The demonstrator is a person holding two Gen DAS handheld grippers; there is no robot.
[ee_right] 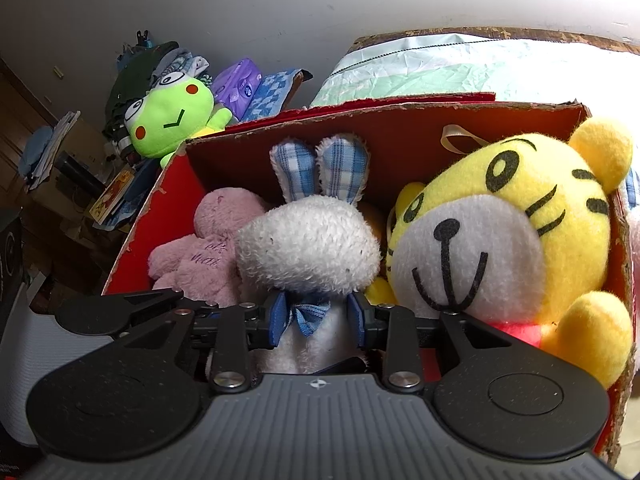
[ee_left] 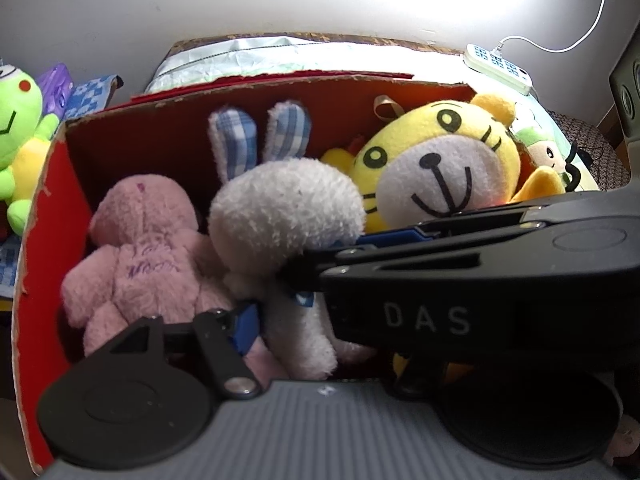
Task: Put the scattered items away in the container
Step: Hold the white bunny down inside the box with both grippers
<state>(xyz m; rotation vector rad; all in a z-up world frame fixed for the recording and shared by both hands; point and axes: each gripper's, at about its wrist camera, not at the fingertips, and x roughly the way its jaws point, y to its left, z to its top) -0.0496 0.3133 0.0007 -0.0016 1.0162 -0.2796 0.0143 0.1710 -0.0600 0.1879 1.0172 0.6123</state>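
A red cardboard box (ee_left: 240, 88) (ee_right: 380, 114) holds a pink plush (ee_left: 136, 256) (ee_right: 200, 256), a yellow tiger plush (ee_left: 436, 164) (ee_right: 500, 248) and a white rabbit (ee_left: 288, 208) (ee_right: 308, 244) with blue checked ears. My right gripper (ee_right: 317, 318) is shut on the rabbit, its blue pads pressing both sides of the neck at the blue bow. From the left wrist view that right gripper (ee_left: 316, 264) crosses in from the right. My left gripper (ee_left: 316, 320) reaches into the box; one blue pad (ee_left: 248, 324) lies against the rabbit's body and the other finger is hidden.
A green frog plush (ee_left: 16, 120) (ee_right: 172, 116) sits outside the box to the left, by a purple tissue pack (ee_right: 236, 84) and blue checked cloth. A white power strip (ee_left: 500, 64) and a small green-hatted plush (ee_left: 540, 148) lie to the right. Behind is a wall.
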